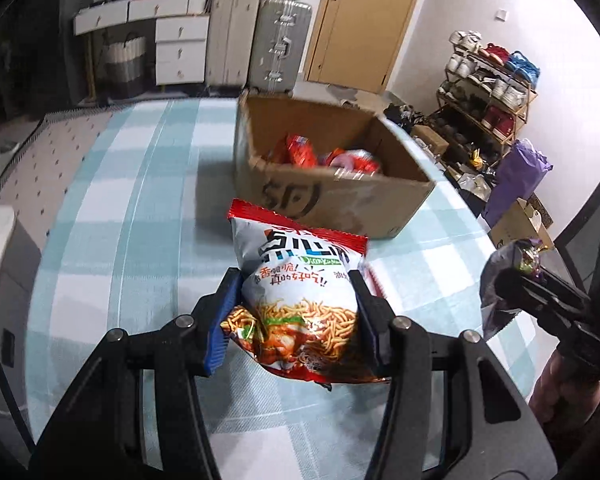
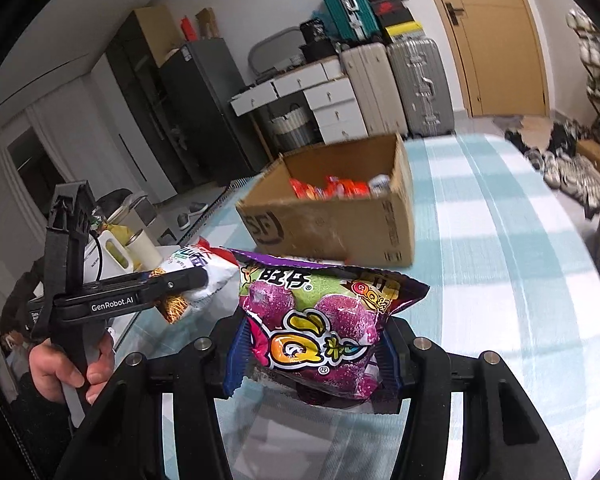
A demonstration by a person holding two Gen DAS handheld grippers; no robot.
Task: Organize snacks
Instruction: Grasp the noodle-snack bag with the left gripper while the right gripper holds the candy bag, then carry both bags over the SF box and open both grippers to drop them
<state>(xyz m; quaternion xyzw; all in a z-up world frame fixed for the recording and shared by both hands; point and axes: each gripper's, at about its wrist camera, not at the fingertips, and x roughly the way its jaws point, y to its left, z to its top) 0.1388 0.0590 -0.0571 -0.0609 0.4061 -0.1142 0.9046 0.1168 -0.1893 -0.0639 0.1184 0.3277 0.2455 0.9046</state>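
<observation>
My left gripper (image 1: 296, 280) is shut on a white and red noodle-snack bag (image 1: 300, 296), held above the checked table. That bag also shows in the right wrist view (image 2: 198, 276), at the left. My right gripper (image 2: 314, 328) is shut on a purple gummy-candy bag (image 2: 320, 320), which also shows at the right edge of the left wrist view (image 1: 500, 280). An open cardboard box (image 1: 328, 196) stands on the table ahead of both grippers, also in the right wrist view (image 2: 340, 216). Several red snack packets (image 1: 300, 150) lie inside it.
The table has a blue and white checked cloth (image 1: 140, 200). Beyond it stand suitcases (image 1: 280, 44), white drawers (image 1: 180, 52), a wooden door (image 1: 364, 20) and a shoe rack (image 1: 488, 92). A white kettle and cups (image 2: 120, 252) sit left of the table.
</observation>
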